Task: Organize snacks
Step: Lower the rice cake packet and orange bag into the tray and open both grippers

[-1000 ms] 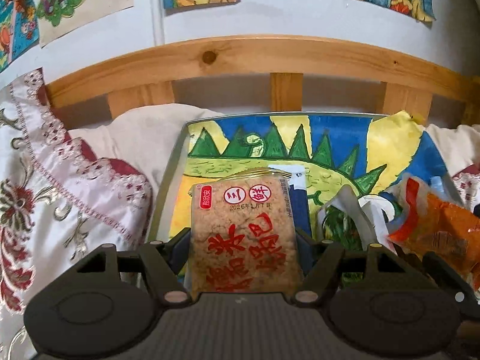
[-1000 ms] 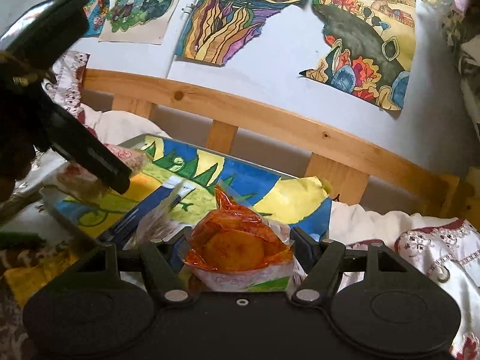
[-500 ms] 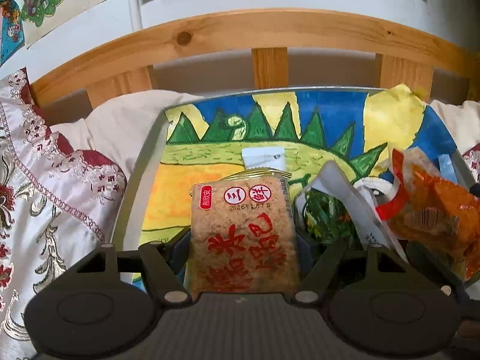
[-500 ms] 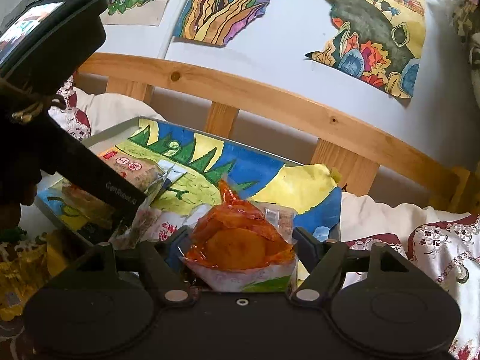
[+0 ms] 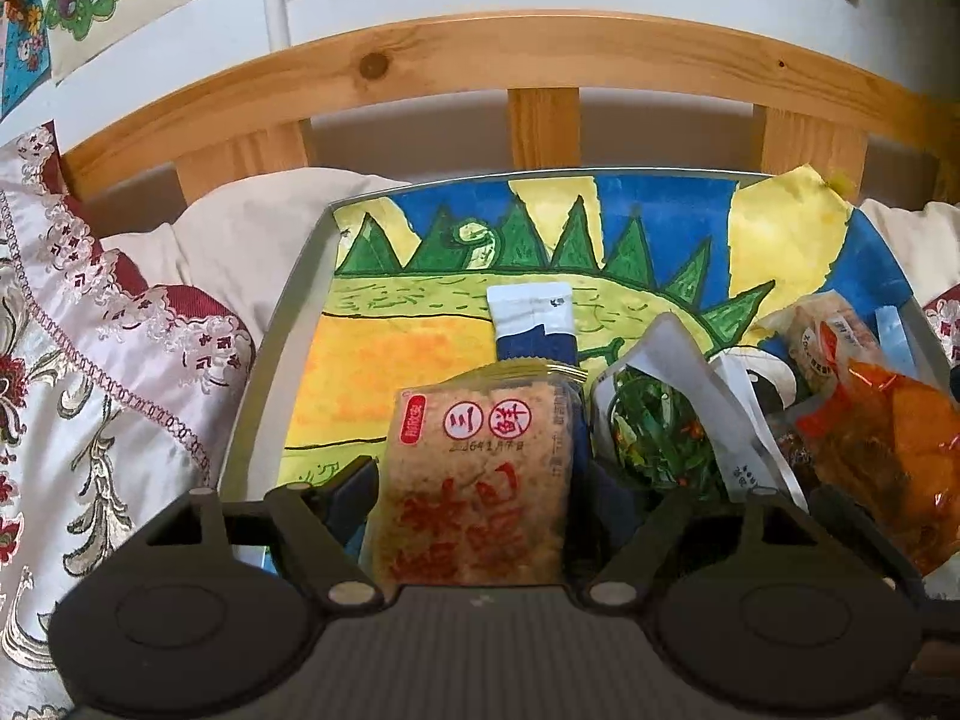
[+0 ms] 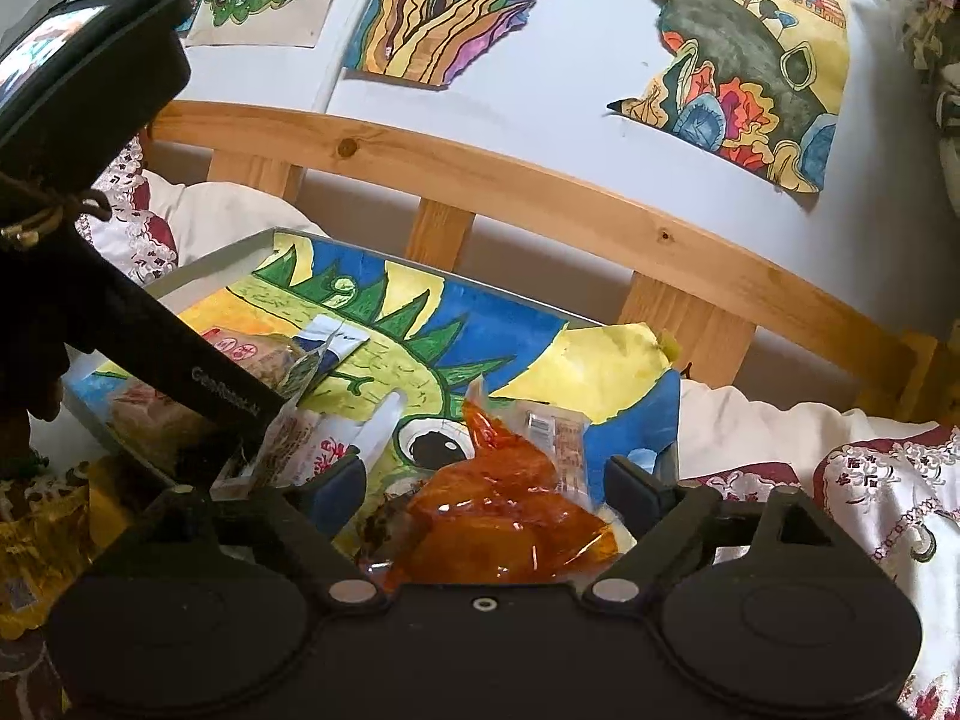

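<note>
Your left claw (image 5: 477, 480) is clamped on the tan rice-cracker packet (image 5: 480, 474), fingers pressing both its side edges. The packet stands upright, low over the near part of the tray (image 5: 282, 312); you cannot tell whether its bottom edge touches the tray. It is a clear wrapper over a pale, grainy block with bold red characters and two round red marks near the top. Your right claw (image 6: 486, 492) stands wide, fingers spread apart from the orange packet (image 6: 504, 516), which lies between them on the near right part of the tray.

That packet is crinkled, translucent orange film with round golden pieces inside (the contents are not sharp enough to name). The tray is a shallow grey one lined with a painted sheet of green spikes, yellow and blue. In it also lie a blue-and-white sachet (image 5: 531, 324) just beyond the cracker packet, and a clear bag of green shreds (image 5: 660, 432) to its right, beside the orange packet.

The tray rests on a bed, an embroidered cover (image 5: 90, 372) to its left and a wooden headboard (image 5: 480, 54) beyond.
</note>
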A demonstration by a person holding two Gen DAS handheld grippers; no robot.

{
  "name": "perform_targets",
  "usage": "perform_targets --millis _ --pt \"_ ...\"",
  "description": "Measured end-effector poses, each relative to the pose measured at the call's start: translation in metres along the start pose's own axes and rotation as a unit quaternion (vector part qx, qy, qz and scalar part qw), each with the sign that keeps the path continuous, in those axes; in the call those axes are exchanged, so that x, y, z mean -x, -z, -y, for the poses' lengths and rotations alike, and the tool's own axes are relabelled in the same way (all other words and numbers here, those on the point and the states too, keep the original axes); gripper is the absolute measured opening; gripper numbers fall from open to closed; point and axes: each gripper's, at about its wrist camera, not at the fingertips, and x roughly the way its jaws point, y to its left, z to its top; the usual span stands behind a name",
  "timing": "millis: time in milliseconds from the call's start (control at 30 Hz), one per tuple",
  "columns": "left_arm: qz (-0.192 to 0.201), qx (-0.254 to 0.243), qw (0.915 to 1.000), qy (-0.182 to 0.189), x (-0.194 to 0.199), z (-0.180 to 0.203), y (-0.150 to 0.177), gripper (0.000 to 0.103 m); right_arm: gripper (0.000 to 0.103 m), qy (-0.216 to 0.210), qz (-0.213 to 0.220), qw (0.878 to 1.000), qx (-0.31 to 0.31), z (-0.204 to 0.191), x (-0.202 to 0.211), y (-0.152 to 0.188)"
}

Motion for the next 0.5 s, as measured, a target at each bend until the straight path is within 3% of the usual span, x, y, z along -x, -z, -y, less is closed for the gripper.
perform_targets --millis 500 --pt "0.009 0.022 0.9997 -0.005 0.018 -0.016 0.004 0.095 0.098 0.002 0.017 1.0 -0.005 0.003 0.013 -0.005"
